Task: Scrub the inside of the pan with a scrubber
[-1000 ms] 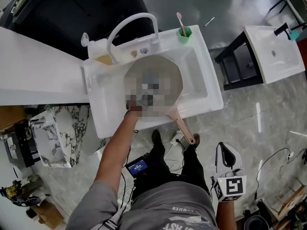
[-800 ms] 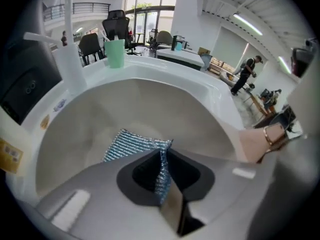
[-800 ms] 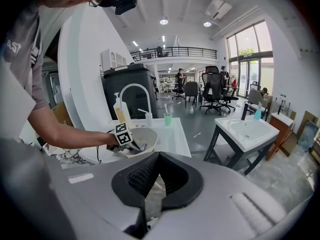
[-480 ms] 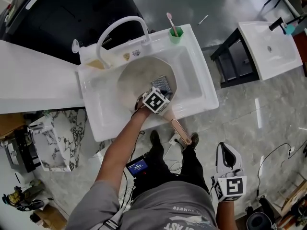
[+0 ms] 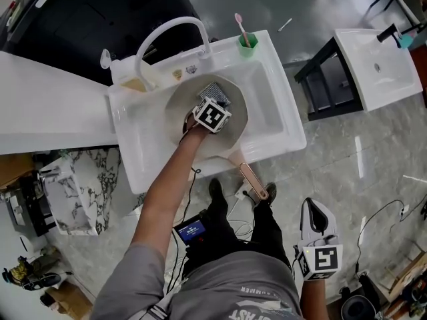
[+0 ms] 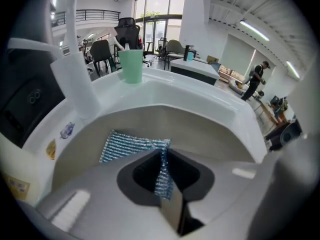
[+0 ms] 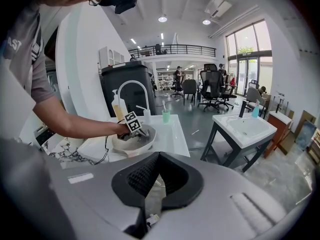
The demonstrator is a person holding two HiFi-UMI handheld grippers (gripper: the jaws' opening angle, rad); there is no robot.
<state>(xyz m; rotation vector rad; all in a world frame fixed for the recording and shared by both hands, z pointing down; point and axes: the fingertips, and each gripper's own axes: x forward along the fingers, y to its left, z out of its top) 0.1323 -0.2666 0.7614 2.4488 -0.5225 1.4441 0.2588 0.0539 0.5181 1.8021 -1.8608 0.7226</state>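
Observation:
A pale round pan [image 5: 237,122] lies in the white sink [image 5: 277,112], its brown handle [image 5: 252,181] sticking out over the near rim. My left gripper [image 5: 213,103] reaches down into the pan and is shut on a silvery mesh scrubber [image 5: 215,90]. In the left gripper view the scrubber [image 6: 131,146] spreads against the pan's inner wall [image 6: 215,129], one fold pinched between the jaws of my left gripper [image 6: 162,155]. My right gripper [image 5: 315,210] hangs low at the person's side, away from the sink, shut with nothing in it. The right gripper view shows the right gripper [image 7: 158,157] and the pan [image 7: 132,145] from afar.
A curved white faucet [image 5: 170,32] and a soap bottle [image 5: 127,69] stand at the sink's back rim, beside a green cup with a toothbrush [image 5: 247,44]. A second white basin on a black stand [image 5: 377,69] is at the right. A marbled block [image 5: 77,185] sits left on the floor.
My left gripper has moved with the scrubber across the pan, from its near side toward the far side by the faucet. The right gripper has stayed put.

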